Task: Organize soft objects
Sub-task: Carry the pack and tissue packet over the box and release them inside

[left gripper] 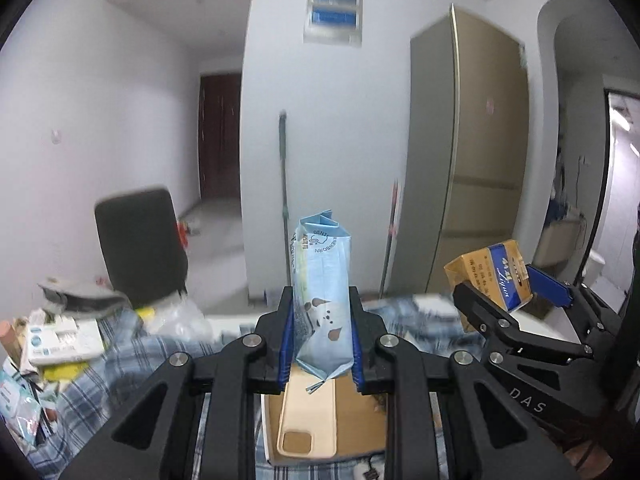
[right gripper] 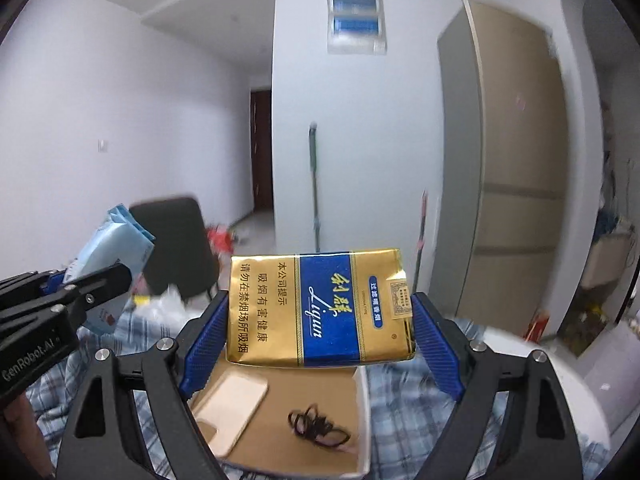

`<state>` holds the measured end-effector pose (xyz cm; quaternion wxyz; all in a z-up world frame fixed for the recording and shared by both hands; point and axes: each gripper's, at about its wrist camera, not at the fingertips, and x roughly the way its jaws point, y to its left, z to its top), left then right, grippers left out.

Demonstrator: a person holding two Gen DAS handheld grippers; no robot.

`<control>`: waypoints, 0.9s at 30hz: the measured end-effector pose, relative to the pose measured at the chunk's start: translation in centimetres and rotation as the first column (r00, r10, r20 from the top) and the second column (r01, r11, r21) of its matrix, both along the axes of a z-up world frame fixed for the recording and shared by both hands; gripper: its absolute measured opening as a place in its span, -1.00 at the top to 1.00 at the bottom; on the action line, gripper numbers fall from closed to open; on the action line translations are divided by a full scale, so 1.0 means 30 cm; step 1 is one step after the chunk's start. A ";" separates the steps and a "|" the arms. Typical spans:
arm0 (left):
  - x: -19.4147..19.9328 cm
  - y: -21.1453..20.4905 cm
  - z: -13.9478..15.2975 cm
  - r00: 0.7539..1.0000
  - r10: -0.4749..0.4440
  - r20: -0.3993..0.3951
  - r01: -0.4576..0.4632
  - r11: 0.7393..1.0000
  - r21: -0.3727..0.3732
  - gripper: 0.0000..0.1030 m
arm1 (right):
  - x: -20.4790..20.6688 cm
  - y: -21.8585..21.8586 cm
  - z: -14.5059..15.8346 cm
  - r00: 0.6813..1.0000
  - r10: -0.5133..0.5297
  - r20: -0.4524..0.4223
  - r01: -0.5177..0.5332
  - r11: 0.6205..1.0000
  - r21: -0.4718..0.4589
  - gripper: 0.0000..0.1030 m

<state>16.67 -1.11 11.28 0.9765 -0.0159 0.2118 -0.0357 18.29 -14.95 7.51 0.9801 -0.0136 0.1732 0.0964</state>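
Note:
My left gripper (left gripper: 322,312) is shut on a light blue soft pack of wipes (left gripper: 322,292), held upright above a shallow cardboard box (left gripper: 360,420). My right gripper (right gripper: 320,320) is shut on a gold and blue soft cigarette pack (right gripper: 320,308), held above the same box (right gripper: 280,400). The box holds a beige phone case (right gripper: 232,412) and a tangle of black hair ties (right gripper: 318,428). Each gripper shows in the other's view: the right one (left gripper: 516,292) at the right, the left one (right gripper: 96,272) at the left.
The box rests on a blue plaid cloth (right gripper: 400,392) over a white table (right gripper: 560,380). Packets and clutter (left gripper: 60,340) lie at the table's left. A black chair (left gripper: 140,248) stands behind, and a tall beige cabinet (left gripper: 472,152) stands at the right.

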 end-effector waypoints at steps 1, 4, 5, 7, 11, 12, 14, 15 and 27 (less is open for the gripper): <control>0.027 -0.004 -0.024 0.999 -0.006 -0.037 0.006 1.000 0.004 0.53 | 0.025 0.002 -0.031 0.999 0.012 -0.045 -0.012 1.000 -0.002 -0.67; 0.112 -0.003 -0.120 0.989 -0.010 -0.147 0.008 1.000 -0.010 0.53 | 0.102 0.003 -0.124 0.985 0.017 -0.171 -0.019 1.000 -0.011 -0.67; 0.139 -0.001 -0.152 0.983 -0.009 -0.184 0.007 1.000 -0.012 0.53 | 0.126 0.001 -0.157 0.976 0.023 -0.215 -0.025 1.000 -0.006 -0.67; 0.185 0.009 -0.216 0.968 0.008 -0.253 -0.012 1.000 -0.014 0.53 | 0.172 0.002 -0.216 0.954 0.027 -0.299 -0.032 0.999 -0.012 -0.67; 0.231 0.012 -0.320 0.941 0.016 -0.338 -0.021 1.000 -0.012 0.53 | 0.229 0.011 -0.320 0.911 0.032 -0.411 -0.055 0.997 -0.045 -0.67; 0.233 0.018 -0.335 0.939 0.014 -0.343 -0.022 1.000 -0.022 0.53 | 0.234 0.010 -0.340 0.905 0.025 -0.425 -0.054 0.997 -0.057 -0.67; 0.232 0.031 -0.366 0.937 -0.005 -0.350 -0.024 0.997 -0.077 0.53 | 0.246 0.022 -0.380 0.891 0.003 -0.454 -0.057 0.993 -0.105 -0.67; 0.237 0.029 -0.383 0.931 0.003 -0.366 -0.031 0.997 -0.070 0.53 | 0.261 0.027 -0.391 0.884 0.007 -0.467 -0.066 0.992 -0.109 -0.67; 0.258 0.032 -0.426 0.923 0.012 -0.384 -0.035 0.998 -0.051 0.44 | 0.273 0.038 -0.432 0.861 0.017 -0.508 -0.086 0.990 -0.112 -0.73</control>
